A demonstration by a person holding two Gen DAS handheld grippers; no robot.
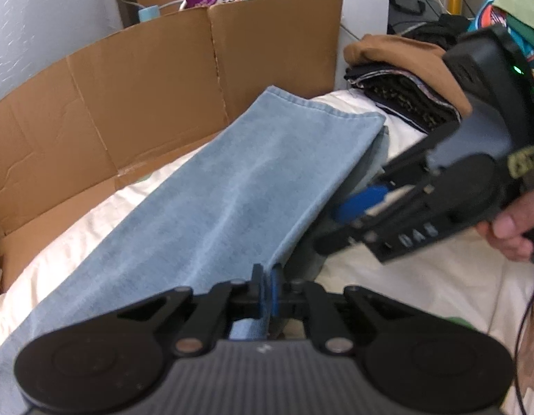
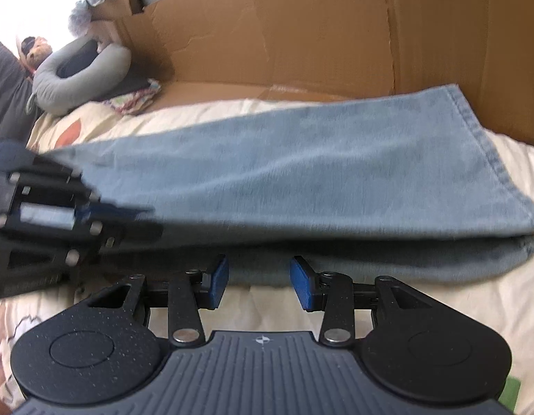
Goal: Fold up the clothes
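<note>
Between the pads of the left gripper (image 1: 267, 290) a fold of light blue denim is pinched tight, at the near edge of the jeans (image 1: 239, 186), and the cloth looks lifted slightly there. Beside it the right gripper (image 2: 259, 283) stands half open with nothing between its blue pads, hovering just short of the same long edge. Outward from both, the jeans lie lengthwise on the cream bedsheet (image 1: 422, 287), one leg already laid over the other, hems roughly aligned at the far end. Motion blur hides the waist end, so how neat that end is stays unclear. Lengthwise folding seems done; folding across into a compact bundle is probably left. Beyond, a stack of folded clothes (image 1: 401, 79) suggests earlier items are finished, with a cardboard box (image 1: 146, 103) behind.
</note>
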